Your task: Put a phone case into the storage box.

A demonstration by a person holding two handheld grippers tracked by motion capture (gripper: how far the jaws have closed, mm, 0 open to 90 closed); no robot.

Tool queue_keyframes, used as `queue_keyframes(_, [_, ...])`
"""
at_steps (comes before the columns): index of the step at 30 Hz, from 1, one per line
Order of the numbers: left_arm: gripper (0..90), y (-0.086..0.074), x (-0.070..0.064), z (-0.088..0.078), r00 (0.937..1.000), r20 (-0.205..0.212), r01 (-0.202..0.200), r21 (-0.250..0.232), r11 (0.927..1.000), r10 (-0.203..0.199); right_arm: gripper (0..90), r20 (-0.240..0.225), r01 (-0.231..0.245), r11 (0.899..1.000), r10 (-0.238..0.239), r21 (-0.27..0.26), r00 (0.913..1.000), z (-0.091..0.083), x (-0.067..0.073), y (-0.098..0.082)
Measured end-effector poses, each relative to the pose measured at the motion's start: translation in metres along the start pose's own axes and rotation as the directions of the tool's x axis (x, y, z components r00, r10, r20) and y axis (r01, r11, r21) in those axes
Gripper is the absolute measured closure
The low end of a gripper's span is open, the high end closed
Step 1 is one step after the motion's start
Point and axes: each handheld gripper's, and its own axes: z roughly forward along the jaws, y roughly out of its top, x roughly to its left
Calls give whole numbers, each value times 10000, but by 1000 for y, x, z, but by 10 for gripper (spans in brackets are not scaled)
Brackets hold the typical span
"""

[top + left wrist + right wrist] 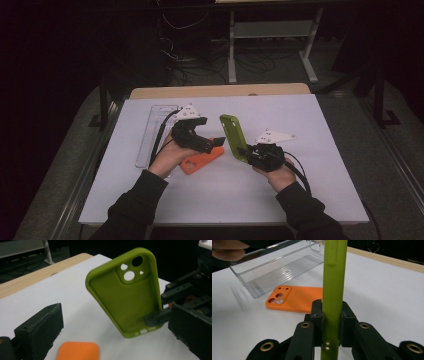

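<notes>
The lime-green soft rubbery phone case point(234, 137) stands tilted at frame centre, its lower end pinched edgewise in the right tool point(331, 322). It looks light and bendy, best held by the rim. Lower left, the left tool point(216, 143) gapes empty over a flat orange phone case point(197, 161) on the white desk point(320, 165).

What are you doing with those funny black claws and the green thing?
A person at a white table holds a gripper in each hand. The right gripper is pinching a green phone case by its bottom end, holding it up off the table. The left gripper is open beside it, above an orange phone case lying flat. A clear plastic tray sits further left.
</notes>
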Motion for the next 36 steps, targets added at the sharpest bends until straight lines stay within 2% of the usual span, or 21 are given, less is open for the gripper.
queue_keyframes(4, [0, 1, -1, 7, 9997, 189, 122, -156, 9998, -120, 761, -96, -32, 9999, 31, -114, 9999, 0, 1, 1])
queue_keyframes(9, [0, 3, -5, 14, 9993, 352, 115, -14, 9999, -114, 761, -151, 34, 9998, -37, -183, 9999, -1, 3, 1])
queue_keyframes(13, [0, 4, -9, 19, 9985, 513, 212, -157, 9997, -204, 762, -247, 54, 9996, -61, -294, 9997, 0, 4, 2])
queue_keyframes(19, [0, 4, -12, 25, 9980, 523, 379, -271, 9989, -365, 762, -321, 35, 9995, -45, -307, 9995, 1, 6, 2])
queue_keyframes(23, [0, 3, -12, 28, 9978, 580, 329, -284, 9991, -312, 762, -354, 7, 9995, -19, -323, 9994, 1, 7, 2])
queue_keyframes(26, [0, 2, -14, 31, 9972, 595, 482, -368, 9982, -460, 762, -363, -11, 9995, 0, -320, 9993, 2, 7, 2])
queue_keyframes(27, [0, 1, -14, 32, 9979, 559, 354, -388, 9986, -332, 762, -345, 0, 9995, -10, -312, 9994, 2, 7, 2])
queue_keyframes(30, [0, 2, -15, 34, 9973, 495, 560, -438, 9975, -538, 762, -319, -23, 9995, 13, -300, 9995, 3, 8, 2])
queue_keyframes(36, [0, 3, -16, 34, 9973, 428, 619, -651, 9960, -591, 762, -246, 91, 9994, -99, -349, 9996, 2, 8, 2])
